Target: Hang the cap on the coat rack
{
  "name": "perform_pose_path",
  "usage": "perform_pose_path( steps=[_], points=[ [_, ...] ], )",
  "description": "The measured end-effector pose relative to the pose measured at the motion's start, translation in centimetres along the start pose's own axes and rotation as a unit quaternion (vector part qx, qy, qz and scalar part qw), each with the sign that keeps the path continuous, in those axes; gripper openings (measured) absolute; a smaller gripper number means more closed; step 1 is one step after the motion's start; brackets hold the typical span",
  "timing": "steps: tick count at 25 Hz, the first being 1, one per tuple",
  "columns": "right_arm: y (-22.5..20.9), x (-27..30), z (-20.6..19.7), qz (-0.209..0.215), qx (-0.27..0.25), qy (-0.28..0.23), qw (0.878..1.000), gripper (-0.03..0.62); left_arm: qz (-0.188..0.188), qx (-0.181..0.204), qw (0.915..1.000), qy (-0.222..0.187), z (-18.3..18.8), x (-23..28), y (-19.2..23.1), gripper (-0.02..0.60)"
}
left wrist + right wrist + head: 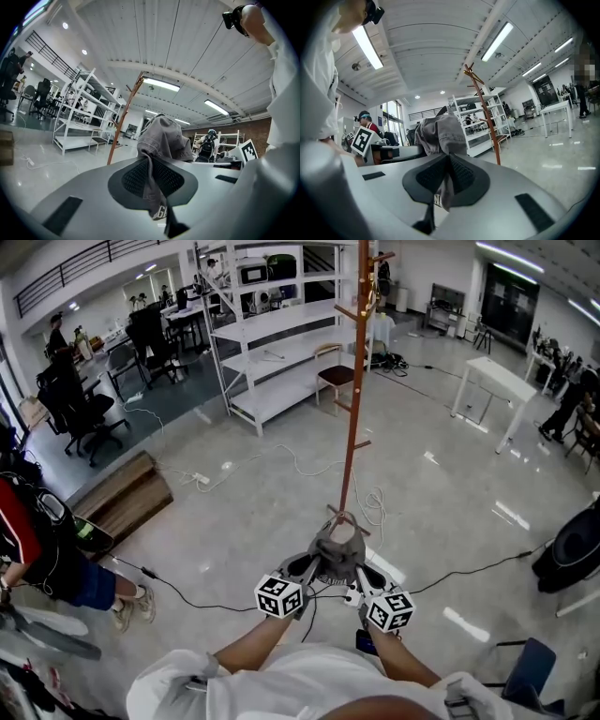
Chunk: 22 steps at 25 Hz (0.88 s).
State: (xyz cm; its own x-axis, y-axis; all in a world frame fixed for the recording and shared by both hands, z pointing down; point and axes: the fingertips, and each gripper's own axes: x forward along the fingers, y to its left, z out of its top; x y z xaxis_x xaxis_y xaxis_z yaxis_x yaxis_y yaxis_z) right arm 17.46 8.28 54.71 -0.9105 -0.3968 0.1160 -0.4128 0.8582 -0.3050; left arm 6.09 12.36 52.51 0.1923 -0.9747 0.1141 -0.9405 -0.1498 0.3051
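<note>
Holding the cap from two sides, both tools are low and close to the person's body. The left gripper has its jaws pressed together on a fold of the grey cloth, and a short end of cloth hangs out below them in the left gripper view. The right gripper pinches another fold in the same way, as the right gripper view shows. Between them the cap is bunched, and its crown bulges away from the person, toward the rack.

The cap is at the lowest part of the rack, just in front of its foot. The rack's long axis is upright, a thin brown pole. Its pegs are short, slant upward and sit at several heights, all of them higher on the pole than the cap. I judge that the coming move is mostly a lift along the pole and then a small push forward onto a peg. The rack appears left of the cap in the left gripper view and right of it in the right gripper view, so it stands about straight ahead, and neither arm is clearly nearer.

The cap hides the foot of the rack, so I cannot tell if they touch. The brim cannot be made out. The top of the rack is cut off by the head view's edge, and a small pale thing near its upper pegs is too small to name. Behind the rack are white shelves.
</note>
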Motion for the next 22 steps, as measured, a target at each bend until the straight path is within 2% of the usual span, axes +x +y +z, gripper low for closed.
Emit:
perform_pose_path(
  steps=[3,6,17,22],
  points=[
    [-1.3,-0.4,-0.7,0.001,0.012,-0.006,1.0,0.028,0.002,-0.006,1.0,-0.003,-1.0,1.0,-0.3,0.034],
    [-3.2,-1.3,0.3,0.0,0.011,-0.01,1.0,0.028,-0.002,-0.011,0.9998,-0.013,-0.4,2.9,-2.1,0.034],
    [-5.0,-4.1,-1.1,0.029,0.055,0.008,0.998,0.028,0.031,-0.025,0.9991,0.012,-2.7,2.9,-5.2,0.034],
    [-5.2,-3.5,-2.4,0.043,0.077,0.02,0.996,0.028,0.047,-0.024,0.9982,0.028,-3.2,2.8,-5.2,0.034]
  ],
)
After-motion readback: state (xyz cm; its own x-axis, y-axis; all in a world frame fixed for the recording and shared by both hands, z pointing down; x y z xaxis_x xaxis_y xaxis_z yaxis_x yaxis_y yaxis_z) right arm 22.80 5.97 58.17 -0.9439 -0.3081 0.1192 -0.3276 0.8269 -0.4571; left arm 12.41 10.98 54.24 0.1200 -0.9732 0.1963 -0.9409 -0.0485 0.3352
